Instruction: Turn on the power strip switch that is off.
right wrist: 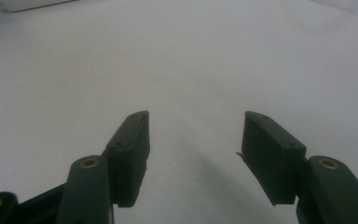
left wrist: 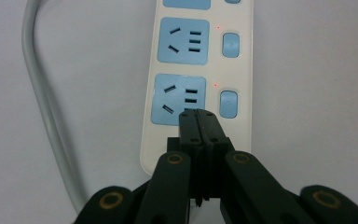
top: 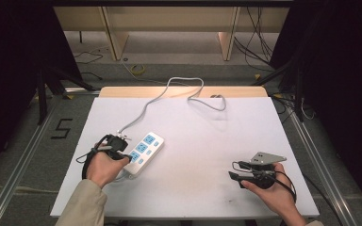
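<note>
Left gripper (left wrist: 199,122) is hovering over the near end of the white plastic power strip with pale blue socket faces (left wrist: 200,70), its black fingers (left wrist: 189,128) pressed together, pinching nothing. The tips are sitting at the lower edge of the nearest blue socket, just left of that socket's rounded blue rocker switch (left wrist: 228,103).

Small red indicator lights are glowing beside the two nearest switches, so the strip is reading as live. Judging by the closed tips aimed down at the strip, the work in hand looks like pressing a switch; it seems to be at the approach stage, with the press itself not yet made (contact with the strip cannot be told from these angles).

Right gripper (right wrist: 196,135) is resting well apart from the strip, over bare surface, its fingers (right wrist: 133,140) spread wide with nothing between them. In the high view it is lying low in the person's right hand (top: 273,190).

Materials: strip body is smooth, glossy, rounded at the corners, socket faces matte blue with dark slots. The grey round cable (left wrist: 42,107) is curving away to the left of the left fingers, rubbery-looking. The white surface (top: 202,188) is flat and matte. Gripper links are dull black with brass-coloured pivots.
</note>
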Available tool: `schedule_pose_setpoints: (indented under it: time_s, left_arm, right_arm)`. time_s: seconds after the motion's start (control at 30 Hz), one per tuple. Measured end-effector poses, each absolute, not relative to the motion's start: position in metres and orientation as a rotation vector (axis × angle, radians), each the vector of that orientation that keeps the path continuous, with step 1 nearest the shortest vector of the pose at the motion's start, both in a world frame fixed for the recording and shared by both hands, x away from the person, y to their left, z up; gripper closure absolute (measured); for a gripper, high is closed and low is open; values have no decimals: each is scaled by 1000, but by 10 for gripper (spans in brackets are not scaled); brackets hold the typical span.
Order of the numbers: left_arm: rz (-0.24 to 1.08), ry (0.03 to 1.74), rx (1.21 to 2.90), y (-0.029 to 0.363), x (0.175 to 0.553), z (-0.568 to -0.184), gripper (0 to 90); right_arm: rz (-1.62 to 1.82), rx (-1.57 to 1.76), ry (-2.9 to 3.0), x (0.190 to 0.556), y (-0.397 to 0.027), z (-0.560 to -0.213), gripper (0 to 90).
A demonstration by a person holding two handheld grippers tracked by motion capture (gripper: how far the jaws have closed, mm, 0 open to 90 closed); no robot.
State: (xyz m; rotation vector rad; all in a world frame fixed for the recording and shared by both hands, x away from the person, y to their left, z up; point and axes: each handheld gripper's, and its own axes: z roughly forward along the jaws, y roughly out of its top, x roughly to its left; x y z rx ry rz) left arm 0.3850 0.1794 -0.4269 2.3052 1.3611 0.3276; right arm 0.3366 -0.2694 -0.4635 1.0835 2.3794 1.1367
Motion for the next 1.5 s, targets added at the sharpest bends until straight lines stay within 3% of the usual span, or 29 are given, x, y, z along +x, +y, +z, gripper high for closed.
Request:
schedule_pose_setpoints:
  time_s: [1.5]
  left_arm:
    - [306,1328,2391,160,414,-420,899]
  right_arm:
    - [1147,1083,2374,336,-271,-462,426]
